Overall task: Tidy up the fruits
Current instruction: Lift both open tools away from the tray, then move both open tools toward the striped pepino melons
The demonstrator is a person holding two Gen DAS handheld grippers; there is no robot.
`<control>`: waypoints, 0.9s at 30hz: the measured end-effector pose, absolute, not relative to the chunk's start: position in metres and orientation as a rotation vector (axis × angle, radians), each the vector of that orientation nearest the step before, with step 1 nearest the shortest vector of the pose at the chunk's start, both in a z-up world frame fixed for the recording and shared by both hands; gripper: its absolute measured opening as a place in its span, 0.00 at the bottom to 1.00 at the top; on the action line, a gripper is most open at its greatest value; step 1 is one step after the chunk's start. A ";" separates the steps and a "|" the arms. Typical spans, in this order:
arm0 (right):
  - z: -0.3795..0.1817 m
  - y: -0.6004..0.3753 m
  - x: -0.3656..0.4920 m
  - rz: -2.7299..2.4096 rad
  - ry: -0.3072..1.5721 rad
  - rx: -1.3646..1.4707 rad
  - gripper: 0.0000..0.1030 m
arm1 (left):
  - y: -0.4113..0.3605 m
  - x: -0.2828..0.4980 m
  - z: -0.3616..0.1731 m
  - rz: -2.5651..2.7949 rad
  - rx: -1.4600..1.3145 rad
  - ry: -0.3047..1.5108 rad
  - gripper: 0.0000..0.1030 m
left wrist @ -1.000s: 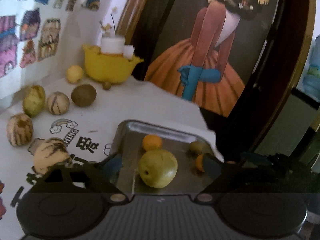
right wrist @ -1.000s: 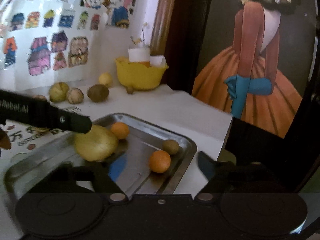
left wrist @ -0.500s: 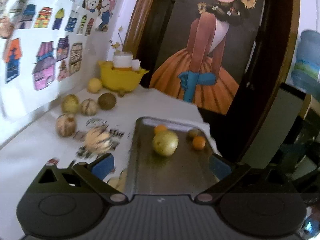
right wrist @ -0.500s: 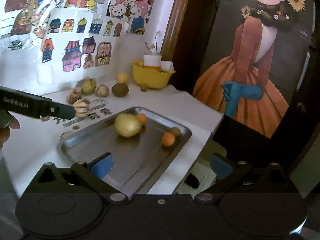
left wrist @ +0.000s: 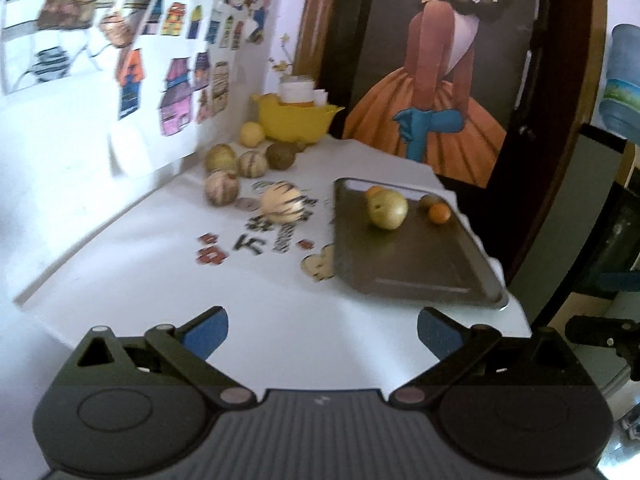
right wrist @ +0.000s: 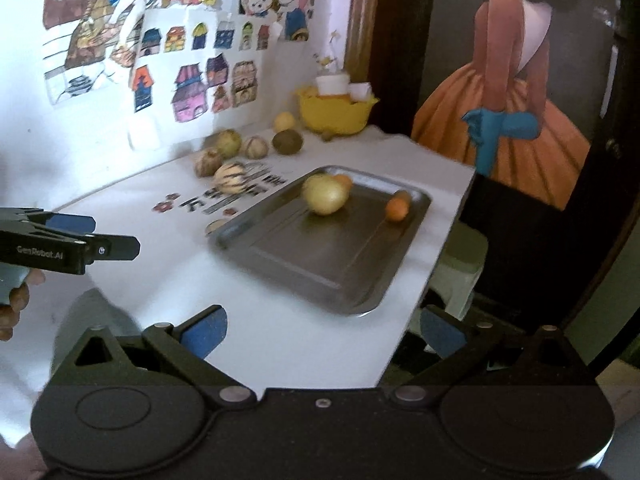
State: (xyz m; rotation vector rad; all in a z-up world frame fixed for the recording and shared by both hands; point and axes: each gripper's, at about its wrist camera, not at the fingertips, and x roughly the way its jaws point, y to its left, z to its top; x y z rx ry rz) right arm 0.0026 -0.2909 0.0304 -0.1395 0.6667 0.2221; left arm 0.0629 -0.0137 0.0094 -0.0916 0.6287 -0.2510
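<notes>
White surface point(left wrist: 132, 264) runs under both my grippers. My left gripper point(left wrist: 322, 330) has just spread its fingers point(left wrist: 206, 330) wide, nothing between them; my right gripper point(right wrist: 323, 330) has just done the same, fingers point(right wrist: 204, 328) released and empty. Ahead of both and well apart sits the metal tray point(left wrist: 416, 268), holding a large yellow-green fruit point(left wrist: 387, 209), two small oranges point(left wrist: 439, 213) and a small brown fruit point(left wrist: 429, 201). Beyond my left fingers, striped melons point(left wrist: 280, 202) lie loose on the surface near a yellow bowl point(left wrist: 294, 122).
</notes>
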 end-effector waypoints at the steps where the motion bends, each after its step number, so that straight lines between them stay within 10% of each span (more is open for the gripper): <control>1: 0.029 -0.287 0.002 0.230 0.674 -0.138 0.99 | -0.010 0.061 0.009 -0.242 -0.088 0.632 1.00; 27: 0.053 -0.182 0.102 0.523 0.700 -0.194 0.99 | 0.069 0.094 0.007 -0.020 -0.057 0.703 1.00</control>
